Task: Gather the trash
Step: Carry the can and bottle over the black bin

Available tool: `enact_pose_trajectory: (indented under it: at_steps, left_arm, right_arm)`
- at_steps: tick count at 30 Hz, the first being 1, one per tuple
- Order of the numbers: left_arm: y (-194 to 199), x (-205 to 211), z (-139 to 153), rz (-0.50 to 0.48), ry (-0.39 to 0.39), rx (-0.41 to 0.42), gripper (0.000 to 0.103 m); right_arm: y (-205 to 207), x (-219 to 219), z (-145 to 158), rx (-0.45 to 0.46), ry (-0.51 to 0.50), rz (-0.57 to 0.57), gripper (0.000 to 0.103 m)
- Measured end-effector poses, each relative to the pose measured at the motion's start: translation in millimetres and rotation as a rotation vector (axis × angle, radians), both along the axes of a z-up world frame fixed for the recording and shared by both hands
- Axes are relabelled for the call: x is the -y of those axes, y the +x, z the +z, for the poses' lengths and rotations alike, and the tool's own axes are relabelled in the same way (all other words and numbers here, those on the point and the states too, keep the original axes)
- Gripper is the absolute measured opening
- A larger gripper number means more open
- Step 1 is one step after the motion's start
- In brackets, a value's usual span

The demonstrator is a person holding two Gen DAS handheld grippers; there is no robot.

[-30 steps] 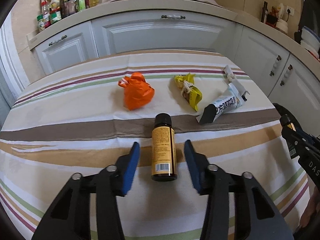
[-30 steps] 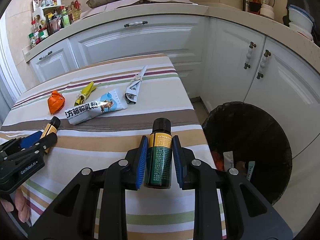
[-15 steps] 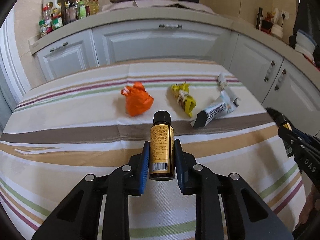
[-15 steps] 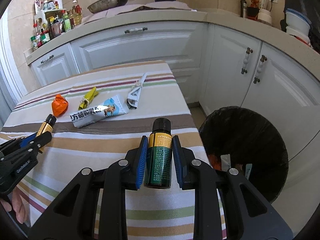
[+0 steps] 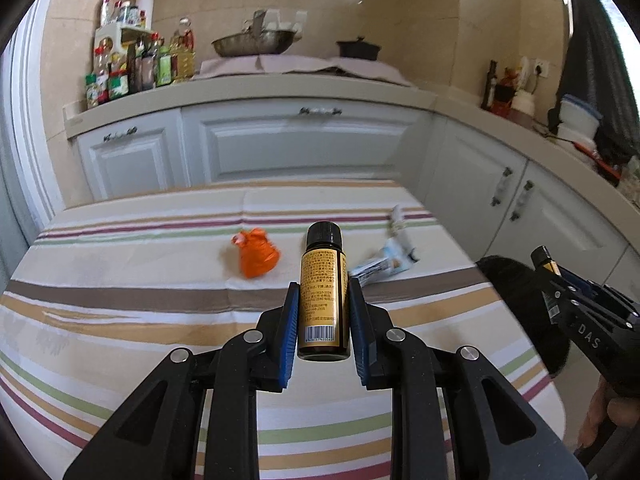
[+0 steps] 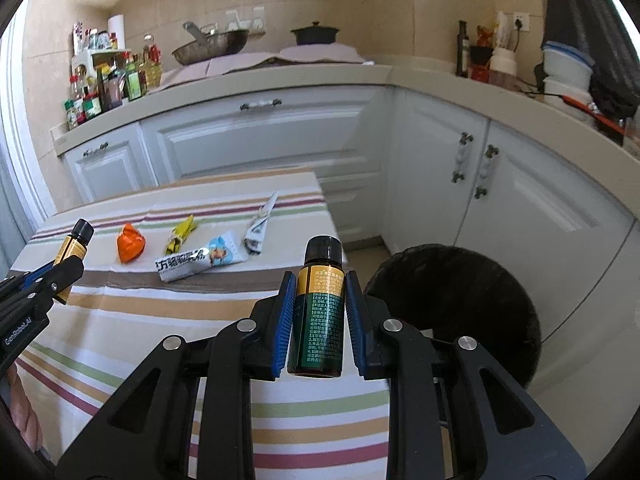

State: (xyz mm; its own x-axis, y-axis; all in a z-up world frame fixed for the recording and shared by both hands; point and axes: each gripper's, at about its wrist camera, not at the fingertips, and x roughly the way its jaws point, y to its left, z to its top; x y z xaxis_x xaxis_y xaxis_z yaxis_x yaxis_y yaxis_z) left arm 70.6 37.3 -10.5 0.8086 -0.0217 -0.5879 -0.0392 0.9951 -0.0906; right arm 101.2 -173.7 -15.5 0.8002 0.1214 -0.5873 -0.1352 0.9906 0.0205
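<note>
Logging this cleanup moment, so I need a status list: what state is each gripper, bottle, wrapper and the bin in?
Left gripper: shut on yellow-labelled brown bottle, lifted.
Right gripper: shut on green-labelled brown bottle, lifted.
Crumpled orange wrapper: lying on striped tablecloth.
Yellow wrapper: lying there.
White-blue packet: lying flat.
Black trash bin: open.

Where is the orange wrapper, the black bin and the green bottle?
orange wrapper (image 6: 130, 243): right wrist view, middle of its crumpled body.
black bin (image 6: 472, 280): right wrist view, dark inside wall.
green bottle (image 6: 319, 320): right wrist view, green label, between the right gripper's pads.
</note>
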Motion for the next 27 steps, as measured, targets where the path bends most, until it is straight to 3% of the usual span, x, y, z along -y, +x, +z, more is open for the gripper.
enact_pose_trajectory:
  at_steps: [14, 27]
  left_arm:
    - [6, 74, 24, -0.168, -0.008, 0.082, 0.025]
    - [28, 140, 29, -0.287, 0.006, 0.125, 0.025]
  right_arm:
    - [-16, 67, 24, 0.093, -0.016, -0.143, 0.024]
    - [-12, 127, 24, 0.114, -0.020, -0.267, 0.024]
